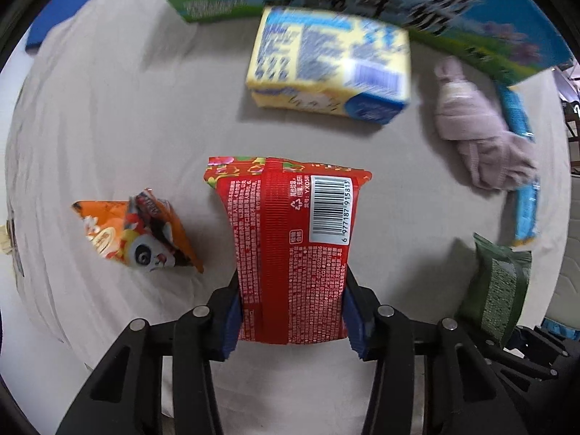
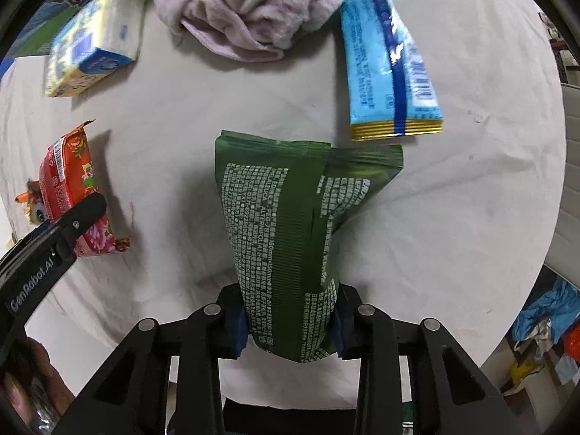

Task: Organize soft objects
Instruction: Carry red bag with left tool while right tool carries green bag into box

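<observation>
My left gripper [image 1: 291,320] is shut on a red soft packet [image 1: 290,250] with a barcode, held above the grey cloth-covered table [image 1: 127,127]. My right gripper [image 2: 291,326] is shut on a dark green packet [image 2: 286,239], also held over the table. The red packet [image 2: 70,188] and the left gripper's finger [image 2: 78,217] show at the left of the right wrist view. The green packet [image 1: 496,290] shows at the right of the left wrist view.
An orange panda snack bag [image 1: 141,233] lies left. A yellow and blue tissue pack [image 1: 330,65] [image 2: 94,40], a crumpled pink towel [image 1: 482,130] [image 2: 250,7] and a long light-blue packet [image 2: 388,61] lie farther back. A green and blue box [image 1: 471,11] stands behind.
</observation>
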Demonstrator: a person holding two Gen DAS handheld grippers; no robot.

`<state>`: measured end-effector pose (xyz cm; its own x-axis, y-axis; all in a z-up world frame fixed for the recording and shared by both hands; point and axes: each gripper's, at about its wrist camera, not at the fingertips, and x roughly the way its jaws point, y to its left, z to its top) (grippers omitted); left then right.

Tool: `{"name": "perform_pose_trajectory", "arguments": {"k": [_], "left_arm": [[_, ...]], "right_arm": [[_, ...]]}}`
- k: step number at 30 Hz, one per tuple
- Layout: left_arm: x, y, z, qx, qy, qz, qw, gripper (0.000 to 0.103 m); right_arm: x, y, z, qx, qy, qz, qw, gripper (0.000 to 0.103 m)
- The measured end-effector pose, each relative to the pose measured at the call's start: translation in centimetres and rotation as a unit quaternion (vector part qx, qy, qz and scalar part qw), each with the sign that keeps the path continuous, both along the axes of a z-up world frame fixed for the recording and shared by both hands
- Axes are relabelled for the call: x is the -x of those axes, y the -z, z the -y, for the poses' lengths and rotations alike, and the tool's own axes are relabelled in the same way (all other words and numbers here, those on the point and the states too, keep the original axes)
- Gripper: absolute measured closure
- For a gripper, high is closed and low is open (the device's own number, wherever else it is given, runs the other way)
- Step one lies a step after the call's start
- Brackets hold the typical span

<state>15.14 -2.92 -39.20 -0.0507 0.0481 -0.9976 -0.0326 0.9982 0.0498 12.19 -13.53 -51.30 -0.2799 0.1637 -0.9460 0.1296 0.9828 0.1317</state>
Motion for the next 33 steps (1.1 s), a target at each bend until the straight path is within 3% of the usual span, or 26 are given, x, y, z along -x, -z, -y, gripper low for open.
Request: {"name": "perform_pose_trajectory", "arguments": {"k": [7, 9, 13, 15, 16, 18, 21, 24, 28, 33], "left_arm": [[2.4, -5.3, 1.1, 0.021, 0.019, 0.059, 0.9978, 0.059], [2.4, -7.4, 1.3, 0.034, 0.021, 0.08, 0.996, 0.059], [-0.3, -12.8, 2.6, 0.059, 0.028, 0.115, 0.9913, 0.059], [-2.0, -15.3, 2.9, 0.073, 0.035, 0.134, 0.9877, 0.059], [-3.0, -17.3, 2.2, 0.08, 0.037, 0.141, 0.9861, 0.059], [-5.0, -19.4, 1.6, 0.095, 0.046, 0.157, 0.9821, 0.059], [-9.6, -20.5, 1.6, 0.112, 0.055, 0.168, 0.9778, 0.059], [-13.9, -21.5, 0.9, 0.116, 0.062, 0.179, 0.975, 0.059], [-19.6, -20.5, 0.3, 0.12, 0.066, 0.169, 0.976, 0.059], [-26.0, -17.2, -0.2, 0.143, 0.062, 0.122, 0.9803, 0.059]], "right_arm": [[1.7, -5.6, 1.7, -0.021, -0.017, 0.054, 0.998, 0.068], [0.6, -8.2, 3.0, -0.028, -0.021, 0.074, 0.997, 0.068], [2.0, -11.8, 2.9, -0.039, -0.023, 0.113, 0.993, 0.069], [0.1, -14.5, 3.8, -0.046, -0.019, 0.134, 0.99, 0.069], [-1.2, -17.4, 6.7, -0.049, -0.018, 0.143, 0.988, 0.069], [-4.4, -21.2, 6.0, -0.053, -0.014, 0.168, 0.984, 0.069], [-7.5, -26.4, 5.9, -0.056, -0.008, 0.2, 0.978, 0.069], [-10.6, -29.2, 6.0, -0.049, -0.004, 0.224, 0.973, 0.069], [-15.9, -29.7, 6.3, -0.034, 0.002, 0.234, 0.972, 0.069], [-22.4, -26.7, 5.1, -0.027, 0.01, 0.217, 0.976, 0.069]]}}
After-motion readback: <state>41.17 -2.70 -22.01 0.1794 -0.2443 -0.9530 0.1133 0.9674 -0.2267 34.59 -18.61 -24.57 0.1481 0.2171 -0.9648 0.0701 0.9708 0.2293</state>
